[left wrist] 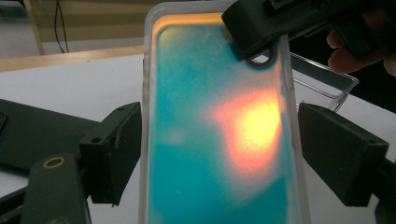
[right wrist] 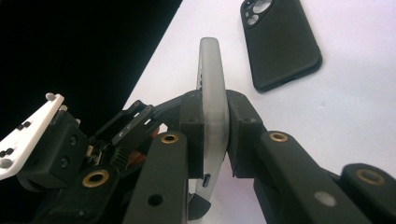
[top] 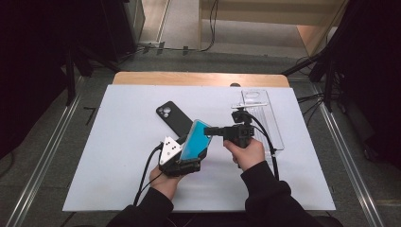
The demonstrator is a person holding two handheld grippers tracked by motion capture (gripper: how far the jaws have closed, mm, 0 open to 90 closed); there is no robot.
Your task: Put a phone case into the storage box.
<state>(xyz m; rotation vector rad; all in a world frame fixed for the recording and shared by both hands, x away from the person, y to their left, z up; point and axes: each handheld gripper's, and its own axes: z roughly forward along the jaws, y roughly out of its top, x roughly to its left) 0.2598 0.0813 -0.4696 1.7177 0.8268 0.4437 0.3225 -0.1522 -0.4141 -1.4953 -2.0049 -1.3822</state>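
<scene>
A teal phone case point(top: 195, 139) with a frosted clear rim is held tilted above the white table top. My left gripper point(top: 194, 153) clamps it across its width near the lower end, and in the left gripper view both pads rest against the long edges of the case point(left wrist: 215, 140). My right gripper point(top: 209, 131) comes in from the right and is shut on the case's upper corner. In the right gripper view its two jaws point(right wrist: 215, 135) pinch the frosted rim point(right wrist: 212, 70) from both faces.
A black phone case point(top: 174, 118) lies flat on the white table top point(top: 118, 156) just behind the held one. A clear plastic tray point(top: 265, 118) sits at the back right. Dark stands and cables ring the table.
</scene>
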